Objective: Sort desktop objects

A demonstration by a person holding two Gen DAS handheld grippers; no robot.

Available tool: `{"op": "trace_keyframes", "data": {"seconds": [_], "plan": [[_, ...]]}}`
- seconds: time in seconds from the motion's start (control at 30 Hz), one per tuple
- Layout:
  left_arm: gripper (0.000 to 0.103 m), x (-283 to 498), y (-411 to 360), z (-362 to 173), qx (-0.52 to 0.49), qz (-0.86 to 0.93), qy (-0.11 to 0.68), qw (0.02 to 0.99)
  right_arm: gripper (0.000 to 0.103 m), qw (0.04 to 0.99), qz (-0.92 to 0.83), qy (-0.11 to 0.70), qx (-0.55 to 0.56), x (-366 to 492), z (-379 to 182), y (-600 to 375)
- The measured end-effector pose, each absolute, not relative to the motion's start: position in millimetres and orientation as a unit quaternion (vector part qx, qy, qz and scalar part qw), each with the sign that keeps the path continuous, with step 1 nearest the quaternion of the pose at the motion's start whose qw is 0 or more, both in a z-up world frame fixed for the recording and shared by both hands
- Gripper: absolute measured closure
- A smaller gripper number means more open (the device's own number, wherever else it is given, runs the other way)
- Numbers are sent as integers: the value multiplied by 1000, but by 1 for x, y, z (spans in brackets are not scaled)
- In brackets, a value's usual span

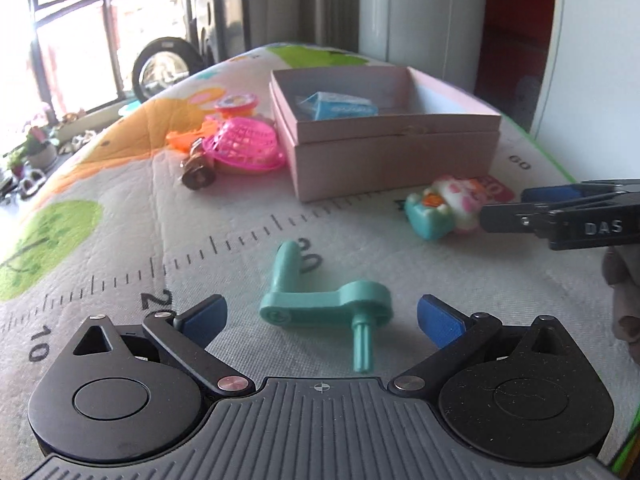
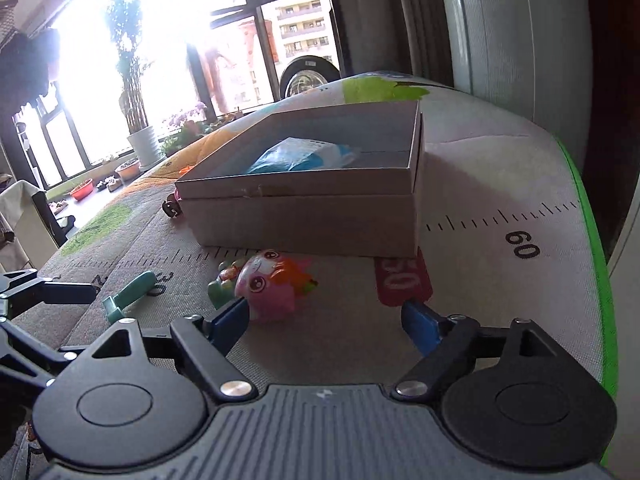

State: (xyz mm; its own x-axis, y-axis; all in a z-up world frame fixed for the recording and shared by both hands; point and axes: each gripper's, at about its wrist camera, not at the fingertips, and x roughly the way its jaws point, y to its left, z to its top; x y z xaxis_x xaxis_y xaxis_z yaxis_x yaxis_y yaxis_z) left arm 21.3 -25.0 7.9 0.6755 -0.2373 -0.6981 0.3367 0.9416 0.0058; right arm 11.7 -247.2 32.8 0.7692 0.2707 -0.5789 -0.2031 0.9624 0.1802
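left gripper wide open, teal crank lying between fingers, ready for grab. right gripper wide too, beside pink toy. pink box behind, waiting for both.

1. Daylight floods through the window, blowing out the panes to white glare in the right wrist view.
2. The backlit box shows a shadowed near wall.
3. Fisheye distortion bends the mat edges; the teal crank appears slightly soft.
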Motion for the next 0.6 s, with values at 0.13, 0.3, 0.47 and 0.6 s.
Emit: {"op": "trace_keyframes", "data": {"seconds": [0.13,0.3,0.47,0.6], "plan": [[0,34,-24,4,52,-147,372,915,18,944,136,299,34,5,35,-241],[27,32,-25,8,57,-147,359,920,15,938,155,310,-1,13,40,-213],[27,19,-23,10,56,-153,359,919,15,938,135,315,-55,31,38,-180],[27,4,-20,13,61,-152,352,921,32,929,135,338,-73,38,36,-175]]}}
